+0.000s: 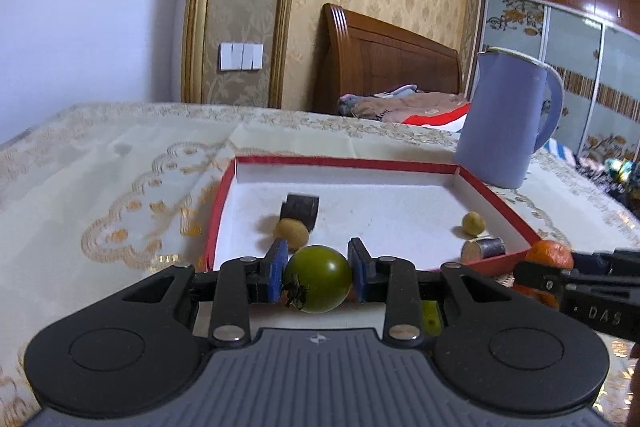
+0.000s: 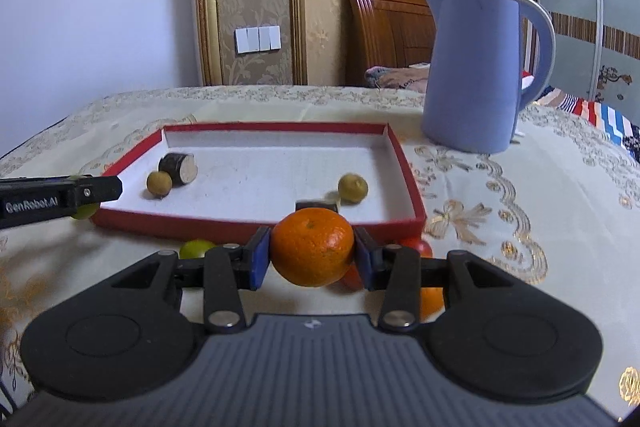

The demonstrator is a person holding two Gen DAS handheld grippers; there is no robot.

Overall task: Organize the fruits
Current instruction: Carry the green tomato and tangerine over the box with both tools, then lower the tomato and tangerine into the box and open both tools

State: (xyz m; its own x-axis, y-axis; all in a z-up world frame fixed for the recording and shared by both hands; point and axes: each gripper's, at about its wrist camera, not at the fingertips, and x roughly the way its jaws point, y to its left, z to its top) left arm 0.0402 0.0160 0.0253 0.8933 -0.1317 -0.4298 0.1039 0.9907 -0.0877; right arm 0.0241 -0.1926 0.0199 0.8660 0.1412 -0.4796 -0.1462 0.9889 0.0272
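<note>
The left claw point(image 1: 318, 277) has its blue pads pressed on either side of a green tomato point(image 1: 319, 279), held just in front of the near wall of a red tray point(image 1: 500, 195). The right claw point(image 2: 312, 253) is clamped the same way on an orange point(image 2: 313, 246), also at the tray's near edge. Inside the tray lie two small yellowish fruits point(image 2: 159, 183) point(image 2: 353, 187) and two dark cylinders point(image 2: 180, 167). A blue jug point(image 2: 476, 71) stands behind on the cloth-covered desk point(image 2: 500, 219).
</note>
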